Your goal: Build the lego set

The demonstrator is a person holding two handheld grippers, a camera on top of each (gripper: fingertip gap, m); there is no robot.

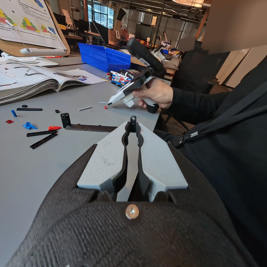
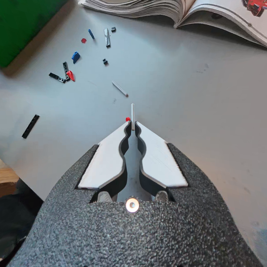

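Left wrist view recorded the left gripper [image 1: 132, 124] clenched on a black connector [image 1: 133, 122] above the grey table [image 1: 43, 173]. Right gripper [image 2: 133, 124] grasped a grey axle [image 2: 132, 115] beside a red bush [image 2: 127, 119].

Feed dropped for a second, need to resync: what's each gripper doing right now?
Left gripper: shut on a black connector piece that sticks up at its tips.
Right gripper: shut on a grey axle, close above the table.
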